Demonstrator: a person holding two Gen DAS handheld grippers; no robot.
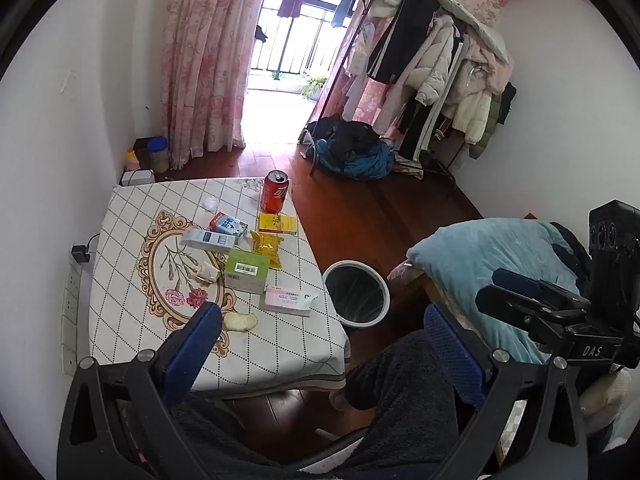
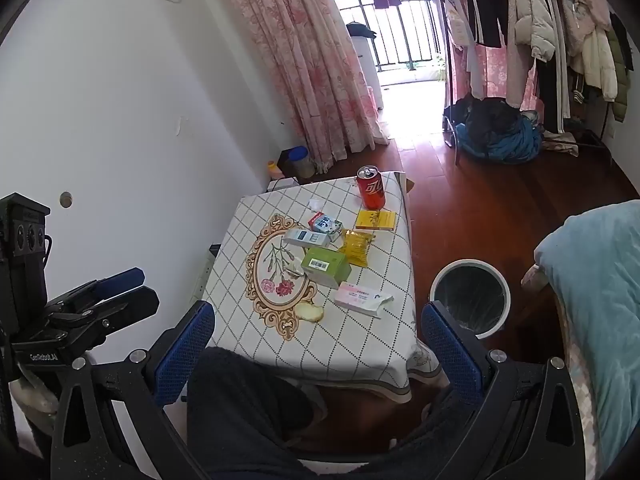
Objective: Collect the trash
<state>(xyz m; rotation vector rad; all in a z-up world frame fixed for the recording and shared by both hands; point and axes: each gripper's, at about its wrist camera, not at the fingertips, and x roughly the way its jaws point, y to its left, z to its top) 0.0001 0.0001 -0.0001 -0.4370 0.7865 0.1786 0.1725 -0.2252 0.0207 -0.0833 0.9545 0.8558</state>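
Observation:
A small table (image 1: 132, 200) with a checked cloth holds trash: a red can (image 1: 274, 191) at the far edge, a yellow box (image 1: 277, 223), a yellow snack bag (image 1: 267, 248), a green box (image 1: 246, 271), two blue-white cartons (image 1: 228, 225), a pink-white packet (image 1: 289, 299) and a pale cracker (image 1: 240, 322). A white-rimmed bin (image 1: 356, 294) with a black liner stands on the floor right of the table. My left gripper (image 1: 324, 344) is open and empty, held back above the near table edge. My right gripper (image 2: 320, 344) is open and empty, also above the near edge.
A blue-covered bed (image 2: 600, 300) lies at the right, close to the bin (image 2: 472, 296). A clothes rack (image 1: 440, 80) and a heap of bags (image 1: 352, 152) stand at the far right. Jars (image 1: 156, 154) sit by the pink curtain. A power strip (image 1: 70, 300) hangs on the left wall.

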